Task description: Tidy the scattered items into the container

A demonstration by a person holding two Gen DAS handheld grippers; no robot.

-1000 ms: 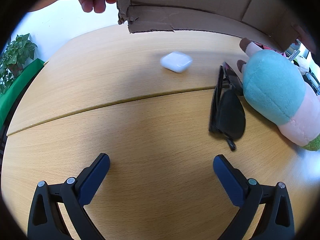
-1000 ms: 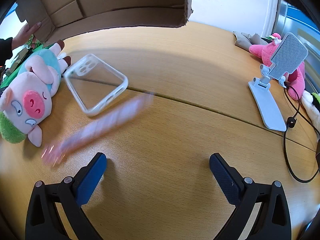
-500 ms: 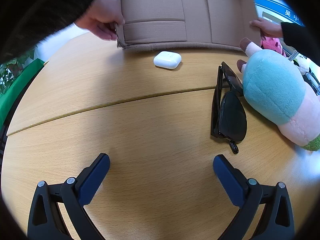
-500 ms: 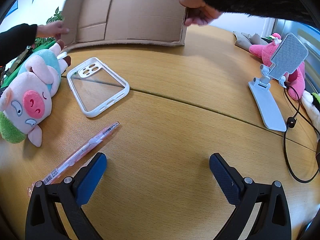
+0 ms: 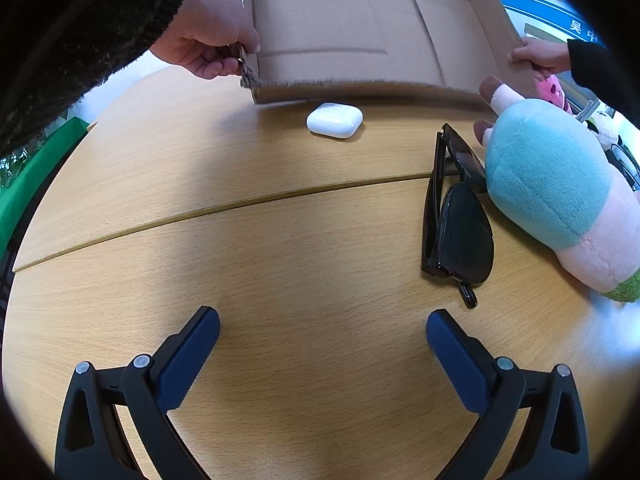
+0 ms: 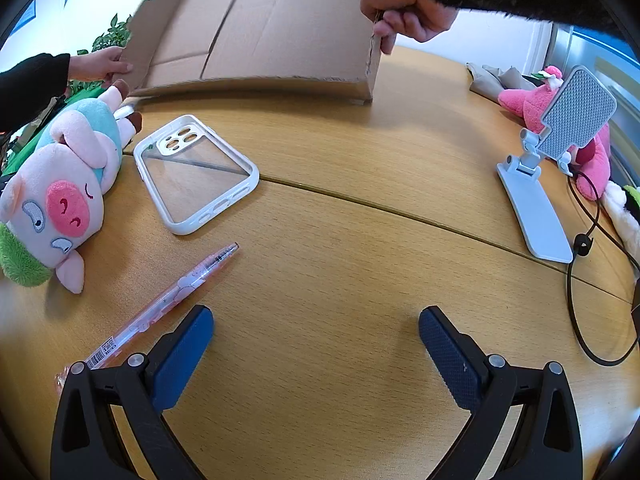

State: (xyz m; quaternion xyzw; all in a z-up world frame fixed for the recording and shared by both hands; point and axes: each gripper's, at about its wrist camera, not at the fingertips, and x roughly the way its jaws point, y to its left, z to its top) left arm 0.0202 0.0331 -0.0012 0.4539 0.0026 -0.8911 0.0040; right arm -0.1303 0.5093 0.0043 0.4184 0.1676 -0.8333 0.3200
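A person's hands hold a shallow cardboard box tilted at the far side of the wooden table. In front of it lie a white earbud case, folded black sunglasses and a plush pig. My left gripper hovers open over bare wood, well short of them. In the right wrist view the box stands behind a clear phone case, the plush pig and a pink pen. The pen's near end lies beside the left finger of my open right gripper.
A white phone stand and a pink plush toy sit at the right, with a black cable looping near the table's right edge. Green fabric and a plant lie beyond the left edge.
The box came down from above and now rests tilted at the table's far side. The pink pen dropped, rolled and came to rest by my right gripper. Both grippers stayed still.
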